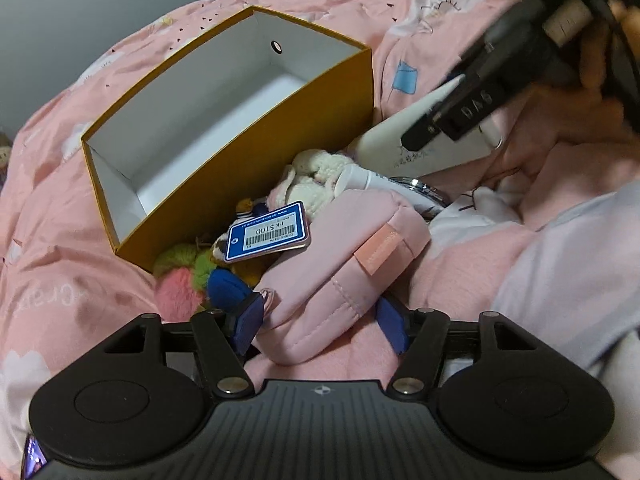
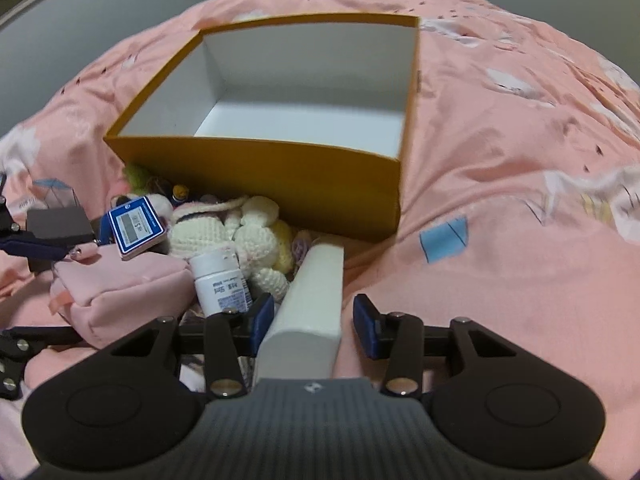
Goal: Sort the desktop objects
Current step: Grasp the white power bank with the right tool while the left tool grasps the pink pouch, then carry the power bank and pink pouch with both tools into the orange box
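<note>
My left hand-held gripper [image 1: 320, 322] is released: its blue pads [image 1: 249, 322] stand spread to either side of the pink pouch [image 1: 340, 264], and I cannot see either one pressing on the fabric. My right hand-held gripper [image 2: 314, 324] has a white rectangular box [image 2: 308, 308] lying lengthwise between its pads. The left pad sits against the box's side, while the right pad stands clear of it with bedding showing in the gap, so I would call this one loose rather than clenched.

The orange cardboard box [image 2: 280, 184] stands on the pink bedspread [image 2: 500, 152], far of the pile. Its white inside [image 2: 304, 96] holds nothing, and one wall has a small round hole [image 1: 276, 47].

Everything to be sorted lies on the bed against the near wall of that box:
- A blue-and-white price tag [image 1: 267, 231] reading HK$100 rests on the far end of the pouch.
- A cream crocheted doll [image 2: 224, 228] lies right of the tag, touching a white plastic bottle [image 2: 220, 280] on its near side.
- A fuzzy pink-and-green plush [image 1: 180, 280] sits at the left end of the pile, touching a dark blue piece I cannot identify.
- A metallic round object [image 1: 420, 192] peeks out beyond the pouch, mostly hidden.

In the left wrist view my right hand [image 1: 560, 120] is blurred at the upper right.
</note>
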